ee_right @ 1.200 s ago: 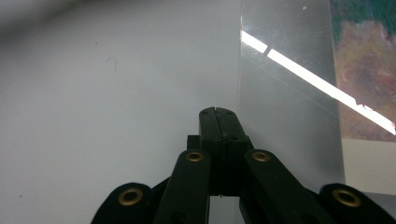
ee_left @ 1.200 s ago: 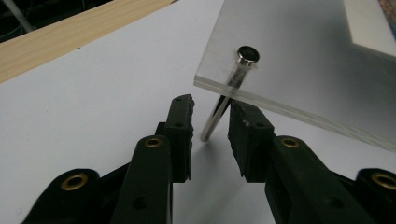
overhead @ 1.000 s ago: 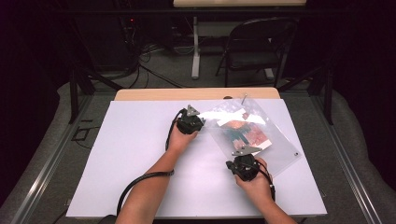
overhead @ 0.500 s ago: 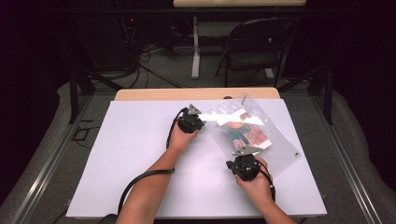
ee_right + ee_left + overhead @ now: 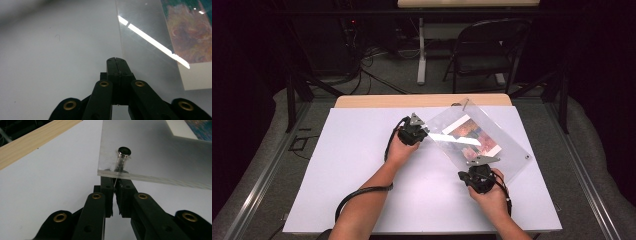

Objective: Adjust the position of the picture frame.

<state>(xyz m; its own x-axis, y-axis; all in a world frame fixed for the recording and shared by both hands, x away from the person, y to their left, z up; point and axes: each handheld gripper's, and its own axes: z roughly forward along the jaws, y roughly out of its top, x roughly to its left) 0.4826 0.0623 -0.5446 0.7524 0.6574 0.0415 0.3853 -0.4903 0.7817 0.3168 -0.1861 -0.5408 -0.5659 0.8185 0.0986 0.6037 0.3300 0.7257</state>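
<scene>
A clear acrylic plate (image 5: pixel 507 145) with a colourful photo (image 5: pixel 472 135) under it lies skewed on the white table (image 5: pixel 352 165). My left gripper (image 5: pixel 424 134) is at the plate's left corner. In the left gripper view its jaws (image 5: pixel 114 182) stand shut just below that raised corner, under a metal-headed pin (image 5: pixel 124 151) that goes through the plate (image 5: pixel 155 150); a thin pale sliver shows between the pads. My right gripper (image 5: pixel 480 165) is at the plate's near edge. Its jaws (image 5: pixel 114 61) are shut with nothing in them, tips by the plate's edge (image 5: pixel 145 50) and photo (image 5: pixel 190 37).
A bare wooden strip (image 5: pixel 422 100) runs along the table's far edge. Behind the table stand a folding chair (image 5: pixel 487 50) and cables on the floor. Small pins sit at the plate's far corner (image 5: pixel 465 104) and right corner (image 5: pixel 527 156).
</scene>
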